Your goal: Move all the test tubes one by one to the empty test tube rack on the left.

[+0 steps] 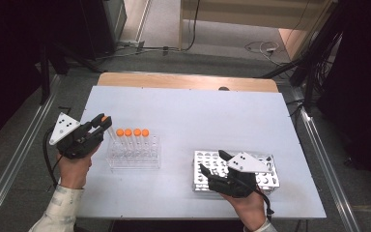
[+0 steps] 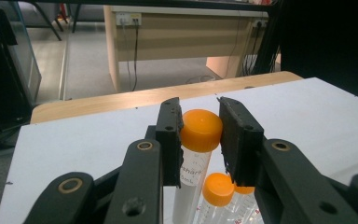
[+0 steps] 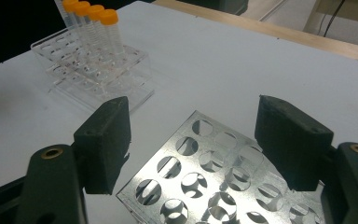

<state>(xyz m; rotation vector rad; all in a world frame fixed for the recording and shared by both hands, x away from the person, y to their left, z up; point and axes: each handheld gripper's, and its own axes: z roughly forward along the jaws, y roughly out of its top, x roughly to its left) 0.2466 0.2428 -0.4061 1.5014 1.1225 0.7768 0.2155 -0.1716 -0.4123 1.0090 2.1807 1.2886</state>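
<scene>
1. High view: left gripper (image 1: pixel 104 119) is clamped on an orange-capped tube (image 1: pixel 105 119) at the left end of the clear rack (image 1: pixel 133 159); four capped tubes stand beside it. Step judged: moving a tube between the racks.
2. Left gripper view: both pads (image 2: pixel 170 140) press the tube's cap (image 2: pixel 200 129); tube upright.
3. Right gripper view: right gripper (image 3: pixel 193 149), jaws wide apart and holding nothing, hovers over the metal rack (image 3: pixel 214 182). Next move needs the tube kept vertical.
</scene>
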